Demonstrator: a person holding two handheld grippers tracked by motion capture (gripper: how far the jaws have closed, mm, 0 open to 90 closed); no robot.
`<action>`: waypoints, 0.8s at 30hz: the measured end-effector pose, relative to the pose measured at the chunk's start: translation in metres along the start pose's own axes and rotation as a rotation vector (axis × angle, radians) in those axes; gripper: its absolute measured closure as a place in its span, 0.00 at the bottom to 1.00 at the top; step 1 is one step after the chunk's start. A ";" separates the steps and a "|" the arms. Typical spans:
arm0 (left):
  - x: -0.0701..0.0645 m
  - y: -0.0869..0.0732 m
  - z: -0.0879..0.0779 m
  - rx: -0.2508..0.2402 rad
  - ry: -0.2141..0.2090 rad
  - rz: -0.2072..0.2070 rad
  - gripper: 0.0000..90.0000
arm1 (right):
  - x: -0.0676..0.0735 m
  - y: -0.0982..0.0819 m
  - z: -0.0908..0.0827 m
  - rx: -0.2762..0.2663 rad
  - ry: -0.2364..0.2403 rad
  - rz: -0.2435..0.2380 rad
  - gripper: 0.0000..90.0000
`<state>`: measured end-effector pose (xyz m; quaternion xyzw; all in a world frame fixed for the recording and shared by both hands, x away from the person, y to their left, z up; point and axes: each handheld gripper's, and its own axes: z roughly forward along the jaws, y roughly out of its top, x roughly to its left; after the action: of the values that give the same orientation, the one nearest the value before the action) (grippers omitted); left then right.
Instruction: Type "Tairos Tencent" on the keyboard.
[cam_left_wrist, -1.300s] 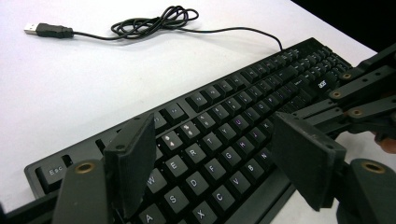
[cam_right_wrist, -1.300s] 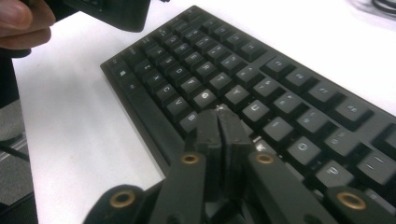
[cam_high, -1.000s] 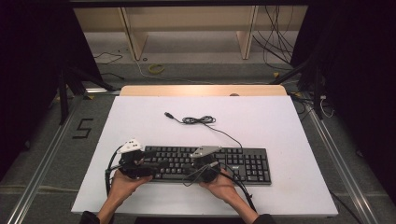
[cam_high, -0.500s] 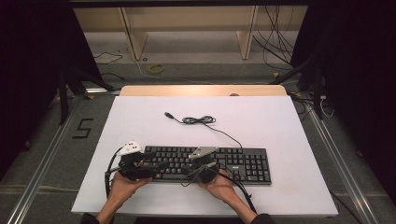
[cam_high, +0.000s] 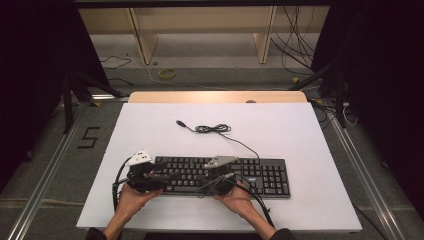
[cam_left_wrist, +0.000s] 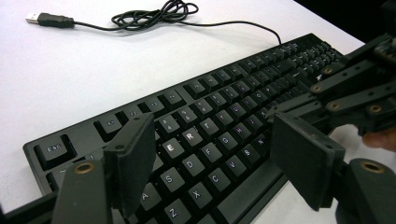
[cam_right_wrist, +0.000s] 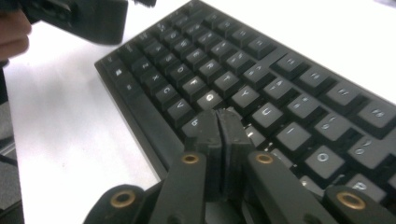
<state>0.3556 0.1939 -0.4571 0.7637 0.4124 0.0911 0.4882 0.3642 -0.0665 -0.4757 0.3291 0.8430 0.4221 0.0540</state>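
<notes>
**Closed jaws over the keys: a slip could hit the wrong letter**

Nearest in the right gripper view, the right gripper had its two jaws pressed flat together with nothing between them, their joined tip poised low over the keyboard around the H key. Whether the tip actually touched a keycap could not be told; the view was blurred there. That blunt double tip looked wider than a single key, so a push from this spot could well have caught a neighbour such as G or B, and a tilted approach might have skidded off the cap.

Just beyond and to that gripper's left, the left gripper stood with jaws spread wide and empty, straddling the air above the E, R, D and F keys. Either pad could have brushed a key if the hand sank.

The two grippers sat close over the keyboard's near edge, so a sideways move risked knocking them together.

Well past both tools, the cable lay loosely coiled on the white table, its USB plug unconnected, so presses probably registered nowhere.
</notes>
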 end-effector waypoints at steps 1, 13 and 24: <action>0.000 0.000 0.000 0.001 0.000 0.001 0.34 | -0.001 0.000 -0.002 -0.004 0.001 0.003 0.98; 0.000 0.001 0.004 0.013 -0.001 0.008 0.35 | -0.009 -0.005 -0.026 -0.054 0.006 0.021 0.79; -0.001 0.003 0.008 0.015 -0.014 0.016 0.39 | -0.017 -0.010 -0.047 -0.103 -0.003 0.034 0.58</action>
<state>0.3609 0.1878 -0.4587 0.7714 0.4036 0.0865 0.4844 0.3546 -0.1126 -0.4565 0.3405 0.8145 0.4652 0.0649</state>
